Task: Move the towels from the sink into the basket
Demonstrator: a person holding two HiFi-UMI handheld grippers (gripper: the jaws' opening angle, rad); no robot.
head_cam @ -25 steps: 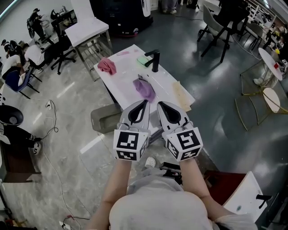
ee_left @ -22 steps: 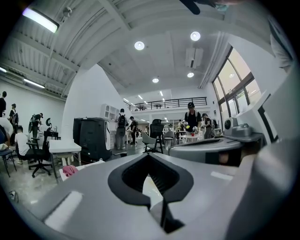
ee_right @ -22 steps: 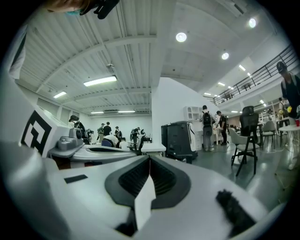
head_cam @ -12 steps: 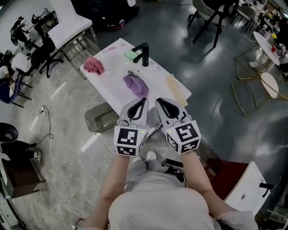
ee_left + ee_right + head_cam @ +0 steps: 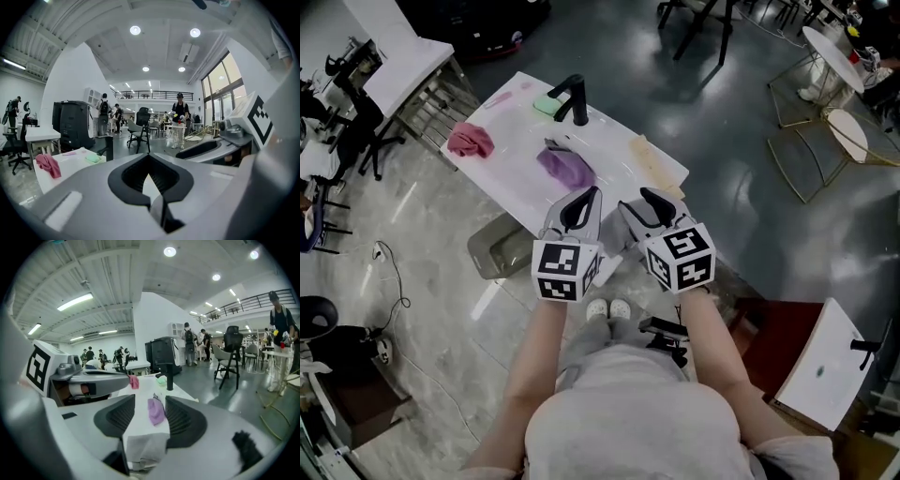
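Right gripper (image 5: pixel 649 202): its jaws were together a second ago and have just been opening. They now stand well apart with nothing between the pads. Its own view looks through the gap at the purple towel (image 5: pixel 156 411), which lies further along the counter (image 5: pixel 511 173).

Left gripper (image 5: pixel 584 202): the jaw tips meet and nothing is held. It hangs just beside the right one, over the near edge of the counter, as it did a second ago.

Purple towel (image 5: pixel 565 169): it lies in the shallow sink ahead of both grippers, near the black tap (image 5: pixel 573 98), and neither gripper touches it. A pink towel (image 5: pixel 470 140) lies at the far left corner and a beige one (image 5: pixel 654 166) along the right edge.

Basket (image 5: pixel 497 248): it sits on the floor, left of the counter. No towel shows in it.

Finding: no transfer has been made. The fresh opening suggests that the right gripper is being readied for the purple towel.
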